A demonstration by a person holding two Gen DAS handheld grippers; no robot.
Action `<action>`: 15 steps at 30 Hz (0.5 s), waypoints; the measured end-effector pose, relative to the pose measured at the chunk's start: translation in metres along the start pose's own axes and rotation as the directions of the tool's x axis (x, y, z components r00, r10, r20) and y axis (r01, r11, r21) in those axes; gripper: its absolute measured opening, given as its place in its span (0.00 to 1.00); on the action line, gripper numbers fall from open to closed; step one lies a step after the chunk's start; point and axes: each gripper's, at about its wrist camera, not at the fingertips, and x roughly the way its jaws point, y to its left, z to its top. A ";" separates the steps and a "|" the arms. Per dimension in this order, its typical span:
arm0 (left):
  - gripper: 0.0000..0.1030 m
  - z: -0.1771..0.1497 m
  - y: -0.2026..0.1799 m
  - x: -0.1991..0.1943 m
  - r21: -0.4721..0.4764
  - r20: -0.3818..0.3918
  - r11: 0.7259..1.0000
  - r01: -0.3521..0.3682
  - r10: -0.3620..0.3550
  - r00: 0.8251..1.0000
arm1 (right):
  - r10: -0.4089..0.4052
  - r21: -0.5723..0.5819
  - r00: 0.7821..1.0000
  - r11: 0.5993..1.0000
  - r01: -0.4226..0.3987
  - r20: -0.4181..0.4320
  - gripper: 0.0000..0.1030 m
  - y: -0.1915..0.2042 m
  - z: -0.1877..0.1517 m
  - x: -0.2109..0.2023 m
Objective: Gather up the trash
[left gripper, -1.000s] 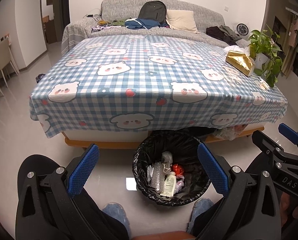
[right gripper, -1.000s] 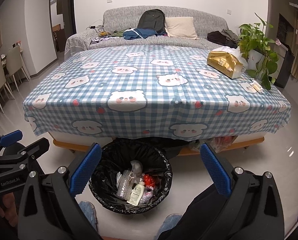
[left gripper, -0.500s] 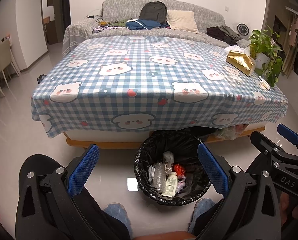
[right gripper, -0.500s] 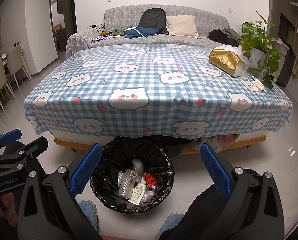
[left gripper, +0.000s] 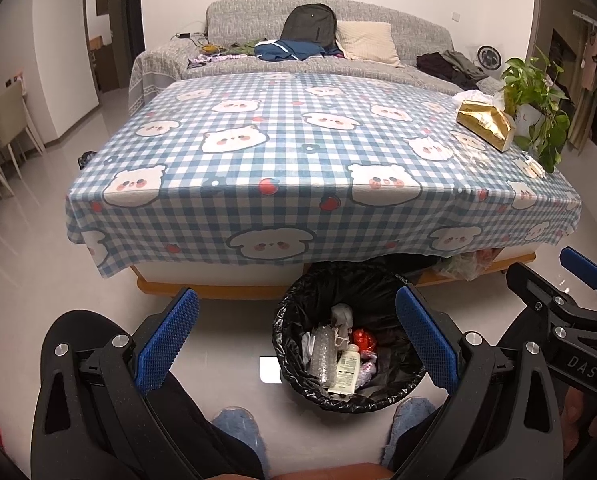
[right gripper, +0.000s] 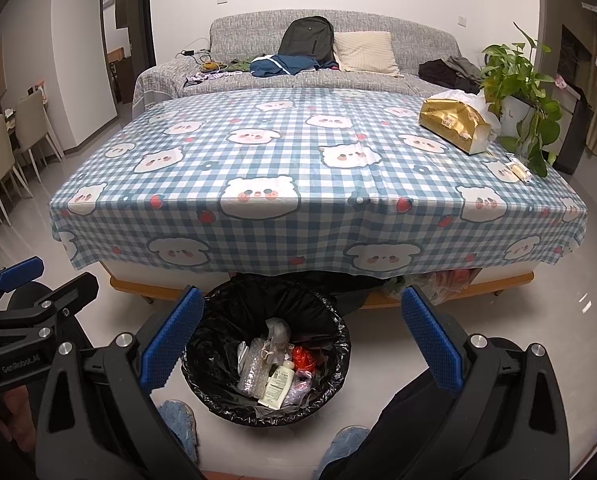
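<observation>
Both views have crept slightly nearer the checked tabletop (left gripper: 298,152). Low in frame, the round black-lined trash bin (right gripper: 264,356) holds crinkled plastic and a white bottle (right gripper: 277,390). Left claw (left gripper: 296,350) and right claw (right gripper: 298,344) gape apart, empty. Only the right view shows the glossy gold tissue pack (right gripper: 454,128) clearly.

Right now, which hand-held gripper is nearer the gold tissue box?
Right, probably. The right hand-held gripper sits on the tissue box side of the table; the left hand-held gripper is beside it, farther away. Both are open over the bin.
</observation>
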 end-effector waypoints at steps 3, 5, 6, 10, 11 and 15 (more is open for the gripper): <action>0.94 0.000 -0.001 0.001 0.003 -0.004 1.000 0.003 -0.003 1.000 | -0.002 0.001 1.000 1.000 0.002 0.000 0.93 0.000 0.000 0.000; 0.94 0.001 -0.002 0.002 0.003 -0.004 1.000 0.005 -0.005 1.000 | -0.001 0.003 1.000 1.000 0.001 0.001 0.93 0.000 0.000 0.000; 0.94 0.001 -0.002 0.001 0.002 0.003 1.000 0.014 -0.014 1.000 | 0.000 0.001 1.000 1.000 0.000 0.000 0.93 0.000 0.000 0.000; 0.94 0.001 -0.004 0.003 0.012 -0.001 1.000 0.014 -0.014 1.000 | 0.002 -0.001 1.000 1.000 -0.002 -0.001 0.93 0.002 0.000 0.001; 0.94 0.000 -0.004 0.004 0.011 -0.003 1.000 0.015 -0.015 1.000 | 0.001 0.000 1.000 1.000 -0.001 -0.001 0.93 0.002 0.000 0.001; 0.94 0.000 -0.005 0.003 0.003 -0.001 0.999 0.033 -0.033 0.999 | 0.001 0.002 1.000 1.000 -0.001 -0.001 0.93 0.002 0.000 0.002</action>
